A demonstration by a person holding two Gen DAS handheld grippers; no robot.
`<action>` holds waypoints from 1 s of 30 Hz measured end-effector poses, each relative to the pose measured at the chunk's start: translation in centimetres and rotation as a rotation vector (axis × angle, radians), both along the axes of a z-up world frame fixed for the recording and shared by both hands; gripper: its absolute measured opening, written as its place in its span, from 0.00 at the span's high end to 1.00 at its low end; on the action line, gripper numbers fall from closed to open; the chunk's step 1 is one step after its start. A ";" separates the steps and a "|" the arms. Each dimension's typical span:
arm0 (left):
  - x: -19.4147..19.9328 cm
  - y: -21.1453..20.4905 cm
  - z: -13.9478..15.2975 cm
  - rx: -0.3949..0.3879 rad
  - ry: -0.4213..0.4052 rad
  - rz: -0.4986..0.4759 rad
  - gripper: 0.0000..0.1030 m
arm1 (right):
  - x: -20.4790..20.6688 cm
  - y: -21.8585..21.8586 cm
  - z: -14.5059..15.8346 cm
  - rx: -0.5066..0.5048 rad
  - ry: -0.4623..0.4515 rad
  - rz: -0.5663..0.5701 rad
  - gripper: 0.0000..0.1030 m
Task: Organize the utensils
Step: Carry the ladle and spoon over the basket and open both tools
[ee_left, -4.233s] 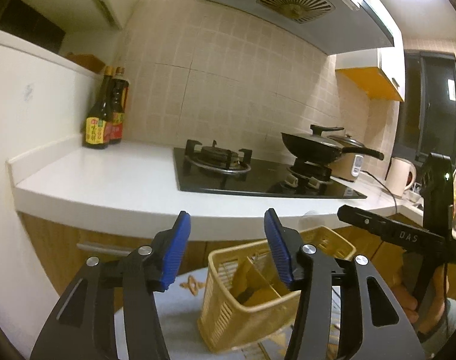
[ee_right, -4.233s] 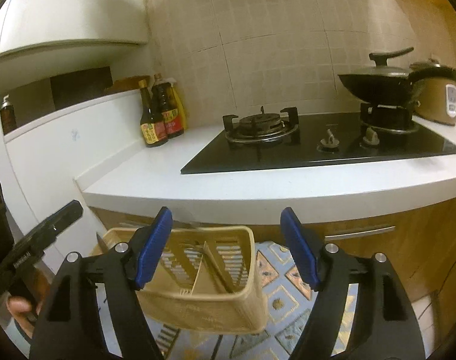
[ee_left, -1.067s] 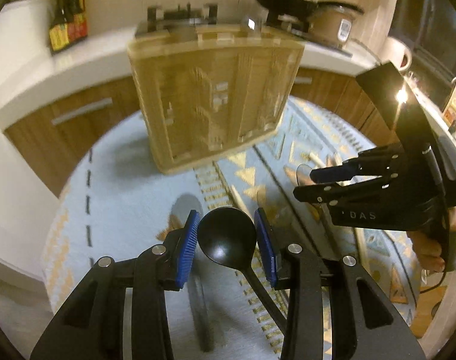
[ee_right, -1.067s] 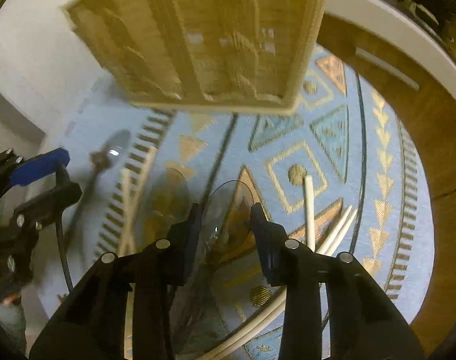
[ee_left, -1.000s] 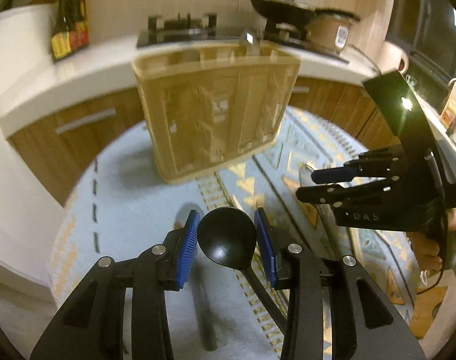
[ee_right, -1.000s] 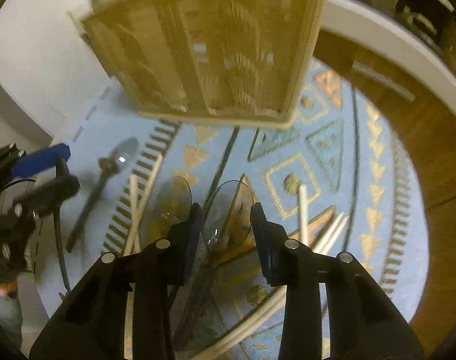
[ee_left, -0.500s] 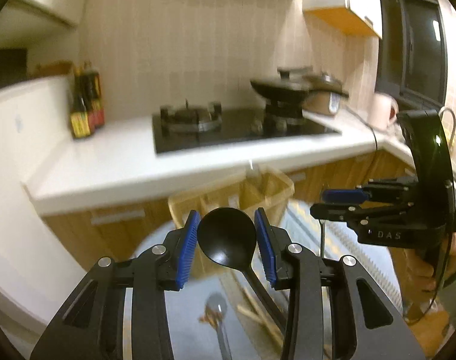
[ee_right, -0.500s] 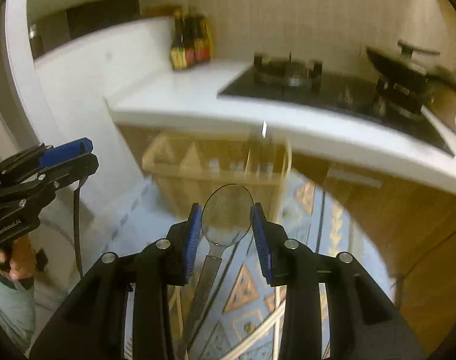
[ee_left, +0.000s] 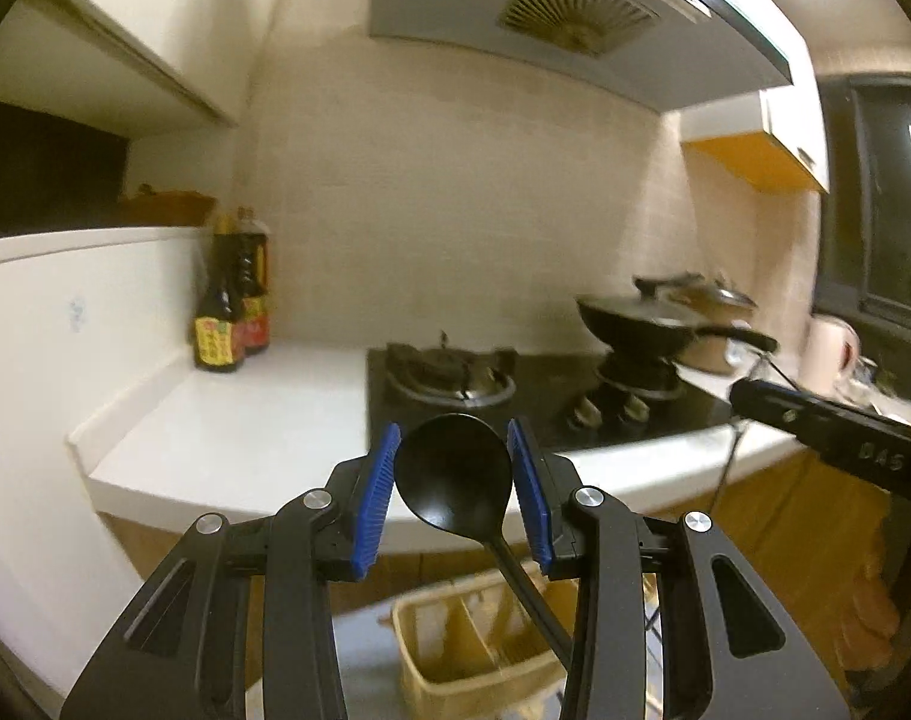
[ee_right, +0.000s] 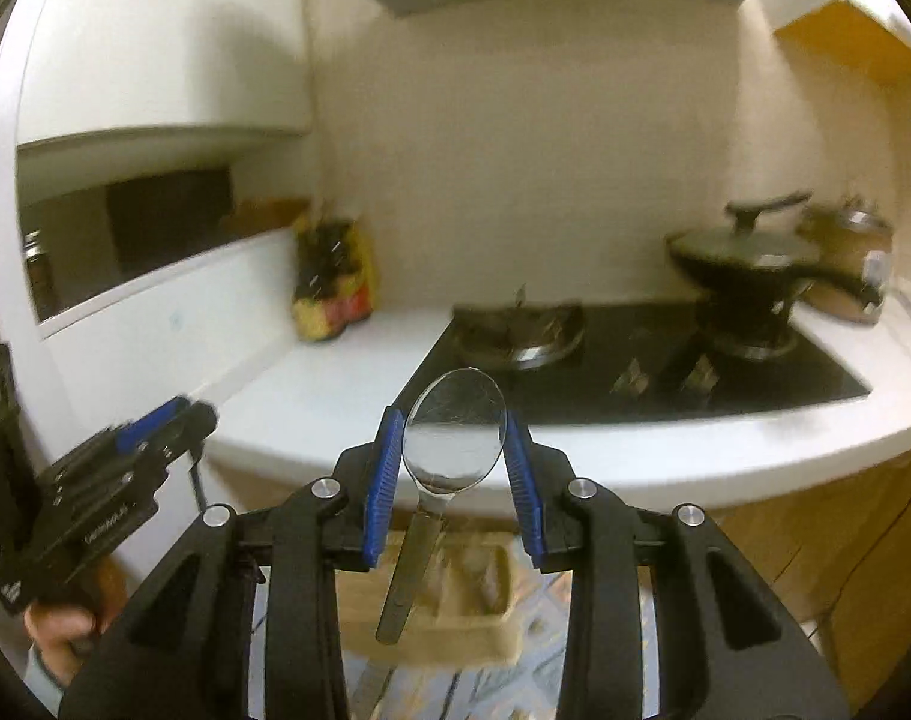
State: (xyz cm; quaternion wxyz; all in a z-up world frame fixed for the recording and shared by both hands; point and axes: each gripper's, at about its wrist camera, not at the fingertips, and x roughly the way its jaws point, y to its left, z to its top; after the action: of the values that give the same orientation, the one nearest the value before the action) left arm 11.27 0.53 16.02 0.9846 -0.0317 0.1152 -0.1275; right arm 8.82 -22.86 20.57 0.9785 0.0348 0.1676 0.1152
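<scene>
My left gripper (ee_left: 453,480) is shut on the bowl of a black spoon (ee_left: 455,471), whose handle hangs down toward the yellow divided utensil basket (ee_left: 473,654) below. My right gripper (ee_right: 453,462) is shut on the bowl of a shiny metal spoon (ee_right: 453,444), whose handle hangs down over the same basket (ee_right: 473,600). Both grippers are raised at counter height, well above the basket. The right gripper shows at the right of the left wrist view (ee_left: 827,426); the left gripper shows at the left of the right wrist view (ee_right: 125,456).
A white counter (ee_left: 257,420) holds sauce bottles (ee_left: 233,318), a black gas hob (ee_left: 467,378) and a wok (ee_left: 641,324). Wooden cabinet fronts (ee_right: 815,540) lie under the counter. A patterned blue mat (ee_right: 503,690) lies under the basket.
Both grippers have risen from the mat with their spoons and tilted up; the basket has dropped from the middle to the bottom of both views.
</scene>
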 end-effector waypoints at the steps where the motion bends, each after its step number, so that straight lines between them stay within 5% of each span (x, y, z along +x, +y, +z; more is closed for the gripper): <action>1: 0.4 -0.3 -0.3 0.000 -0.021 0.021 0.65 | 0.3 0.1 -0.1 -0.013 -0.020 -0.018 0.70; 6: 2.1 -2.5 -2.3 0.064 -0.085 0.095 0.65 | 2.1 0.7 -1.8 -0.106 -0.080 -0.109 0.70; 15: 4.0 -5.3 -6.5 0.178 -0.084 0.108 0.65 | 5.0 1.9 -6.4 -0.185 -0.018 -0.105 0.70; 28: 4.6 -4.2 -8.3 0.142 0.032 0.024 0.62 | 6.1 2.0 -9.5 -0.122 0.176 0.003 0.69; 30: 4.5 -3.8 -8.2 0.124 0.052 0.007 0.56 | 5.9 1.8 -9.5 -0.102 0.203 0.030 0.58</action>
State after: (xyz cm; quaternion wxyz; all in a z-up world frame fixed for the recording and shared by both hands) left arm 15.79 -3.30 7.82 0.9818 0.0256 0.1483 -0.1158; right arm 14.72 -21.03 11.03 0.9552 -0.0062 0.2720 0.1168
